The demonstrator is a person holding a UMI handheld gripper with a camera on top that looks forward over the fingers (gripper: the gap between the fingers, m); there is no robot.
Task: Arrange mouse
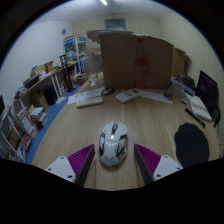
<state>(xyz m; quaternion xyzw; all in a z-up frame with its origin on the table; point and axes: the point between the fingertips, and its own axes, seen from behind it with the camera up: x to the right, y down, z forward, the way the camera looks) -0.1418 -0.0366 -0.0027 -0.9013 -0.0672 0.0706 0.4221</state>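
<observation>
Mouse (112, 143) seemingly between parted jaws.

A cluttered office or lab workroom: a wooden table (70, 125) carries a keyboard (128, 95), a flat white device (90, 98) and a dark monitor (208, 92) at its right end. A large cardboard box (135, 58) stands at the far side. Crowded shelves (20, 120) line the left wall, a blue-framed rack (75, 50) stands behind, and ceiling strip lighting (103, 3) glows overhead.

Wooden table (70, 120), cardboard box (135, 62), keyboard (128, 95)
</observation>
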